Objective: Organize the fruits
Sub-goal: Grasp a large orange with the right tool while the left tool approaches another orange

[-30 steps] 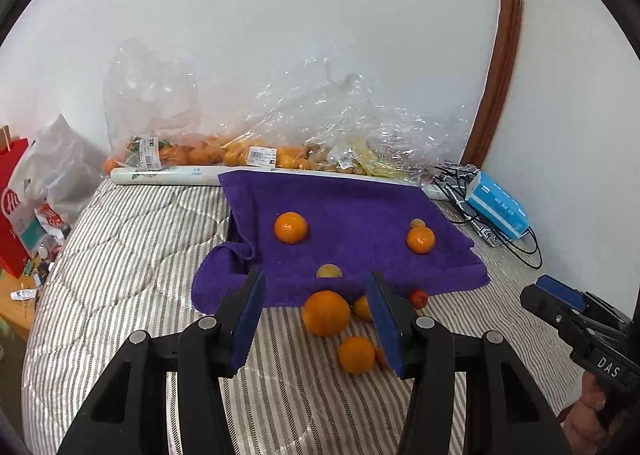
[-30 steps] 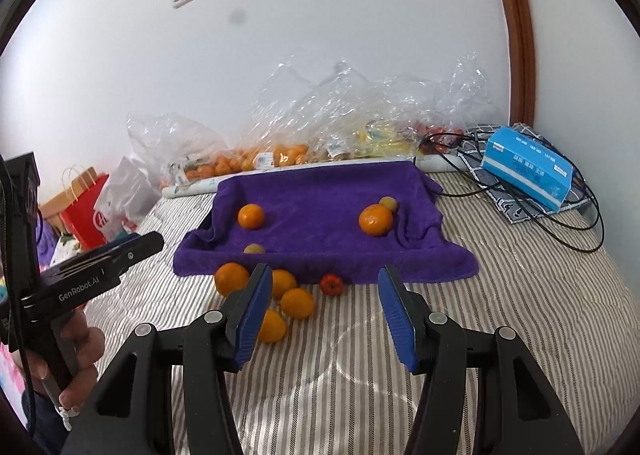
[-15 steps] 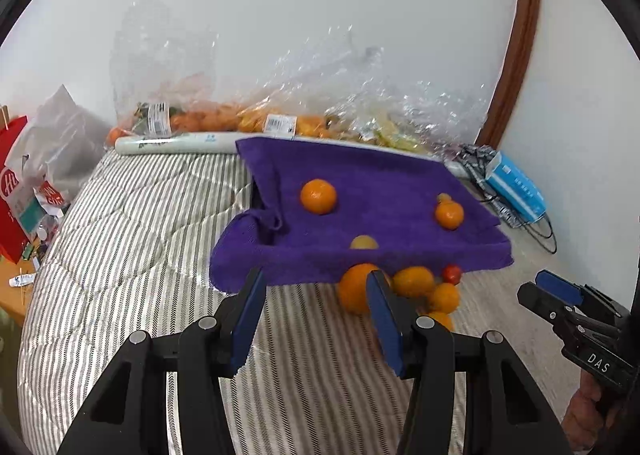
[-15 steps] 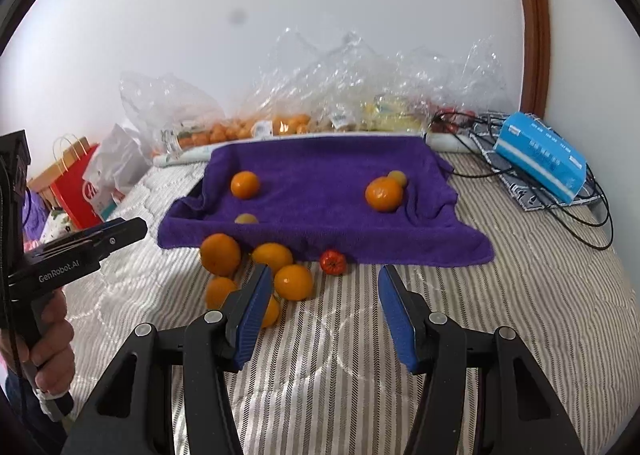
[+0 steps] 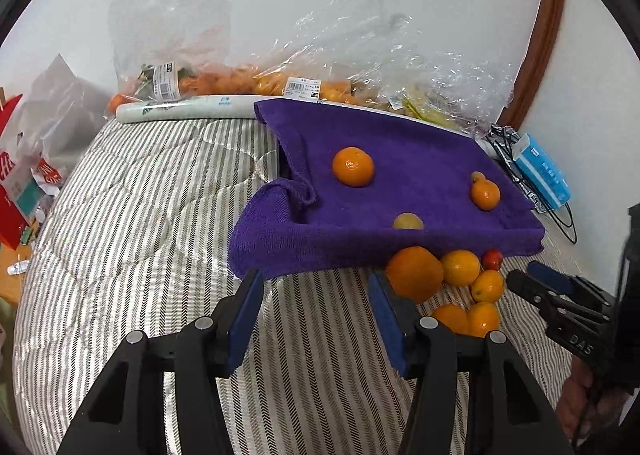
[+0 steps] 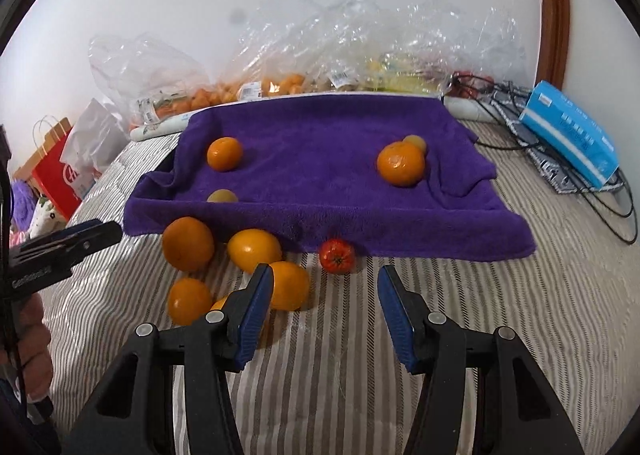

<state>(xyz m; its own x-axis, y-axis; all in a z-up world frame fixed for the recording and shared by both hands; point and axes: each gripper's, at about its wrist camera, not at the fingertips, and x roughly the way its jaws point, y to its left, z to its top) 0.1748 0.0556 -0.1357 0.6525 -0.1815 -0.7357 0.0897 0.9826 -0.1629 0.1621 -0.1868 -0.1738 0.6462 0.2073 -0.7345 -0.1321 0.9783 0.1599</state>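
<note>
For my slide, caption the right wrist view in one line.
Open right gripper over the striped bedcover, facing a small red fruit and loose oranges before the purple towel.

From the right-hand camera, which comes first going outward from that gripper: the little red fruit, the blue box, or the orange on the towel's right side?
From the right gripper:
1. Red fruit, on the bed just ahead of the fingertips.
2. Orange, on the purple towel, right side.
3. Blue box, far right near the wall.

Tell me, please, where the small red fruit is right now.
In the right wrist view the red fruit lies on the striped bedding, touching the front edge of the purple towel, right of the loose oranges.
</note>
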